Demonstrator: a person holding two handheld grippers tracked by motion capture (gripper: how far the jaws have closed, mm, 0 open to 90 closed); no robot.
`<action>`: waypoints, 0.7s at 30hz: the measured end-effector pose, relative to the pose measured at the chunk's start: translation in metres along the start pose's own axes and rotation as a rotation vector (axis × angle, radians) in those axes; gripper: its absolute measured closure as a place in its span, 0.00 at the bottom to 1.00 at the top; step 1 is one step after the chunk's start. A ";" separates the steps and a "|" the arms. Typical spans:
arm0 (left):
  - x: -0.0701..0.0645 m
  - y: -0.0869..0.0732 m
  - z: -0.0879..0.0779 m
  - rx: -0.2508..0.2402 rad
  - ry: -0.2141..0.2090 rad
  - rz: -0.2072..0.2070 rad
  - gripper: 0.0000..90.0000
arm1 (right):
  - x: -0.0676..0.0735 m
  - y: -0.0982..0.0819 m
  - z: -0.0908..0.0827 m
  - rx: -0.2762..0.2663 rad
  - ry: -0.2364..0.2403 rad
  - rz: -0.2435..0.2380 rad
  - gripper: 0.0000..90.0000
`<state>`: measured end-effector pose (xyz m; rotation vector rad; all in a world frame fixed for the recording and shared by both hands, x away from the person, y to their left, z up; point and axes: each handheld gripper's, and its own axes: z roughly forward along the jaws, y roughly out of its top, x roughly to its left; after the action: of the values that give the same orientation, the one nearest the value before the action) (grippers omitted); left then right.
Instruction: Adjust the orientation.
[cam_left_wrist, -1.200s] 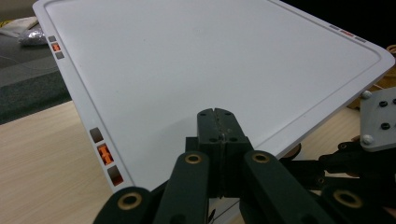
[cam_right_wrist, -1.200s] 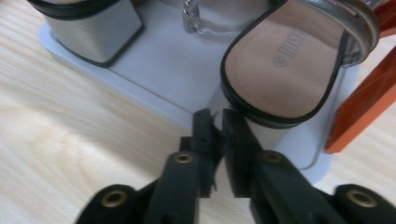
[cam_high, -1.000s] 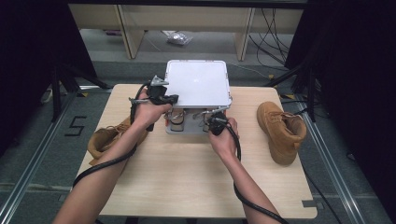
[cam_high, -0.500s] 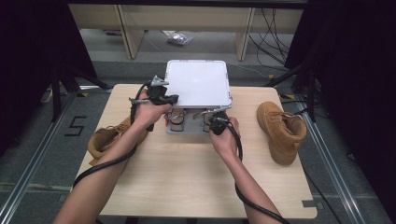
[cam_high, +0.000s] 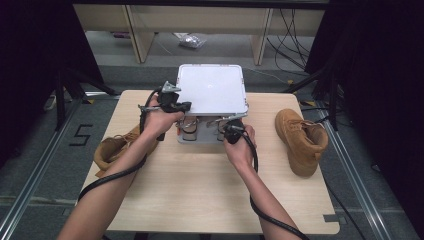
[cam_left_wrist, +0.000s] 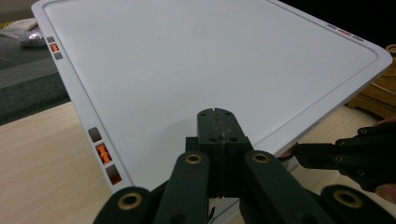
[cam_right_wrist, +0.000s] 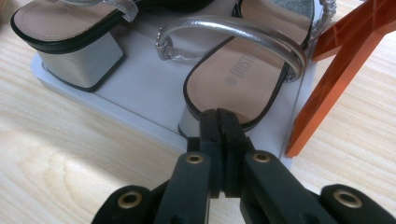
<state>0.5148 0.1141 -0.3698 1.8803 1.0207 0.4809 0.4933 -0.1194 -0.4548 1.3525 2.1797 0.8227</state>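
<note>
A white box lid (cam_high: 212, 90) stands raised over a grey base (cam_high: 200, 139) at the table's back middle. A pair of block-heeled sandals with silver straps sits on that base (cam_right_wrist: 135, 88): one sandal (cam_right_wrist: 233, 79) is just ahead of my right gripper (cam_right_wrist: 218, 114), the other sandal (cam_right_wrist: 60, 28) is to its left. My right gripper (cam_high: 229, 125) is shut with nothing in it, its tip by the near sandal's heel. My left gripper (cam_high: 182, 106) is shut and empty at the lid's front left corner, its tip (cam_left_wrist: 217, 112) over the lid's top (cam_left_wrist: 187, 60).
An orange strut (cam_right_wrist: 336, 79) props the lid at the base's right side. A tan boot (cam_high: 112, 150) lies at the table's left edge and another tan boot (cam_high: 300, 137) stands at the right. The right gripper's body (cam_left_wrist: 355, 156) appears beyond the lid's corner.
</note>
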 end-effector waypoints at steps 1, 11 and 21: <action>0.000 0.000 0.000 0.000 0.000 0.000 1.00 | 0.000 0.000 0.000 0.000 -0.002 0.002 1.00; 0.000 0.000 0.000 0.001 -0.001 0.001 1.00 | 0.001 0.001 0.001 -0.005 -0.014 -0.001 1.00; 0.000 -0.001 0.000 -0.014 0.003 0.008 1.00 | -0.010 -0.017 -0.020 -0.004 0.053 0.057 0.87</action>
<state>0.5141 0.1141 -0.3704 1.8728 1.0098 0.4940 0.4743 -0.1396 -0.4515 1.4124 2.1873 0.8928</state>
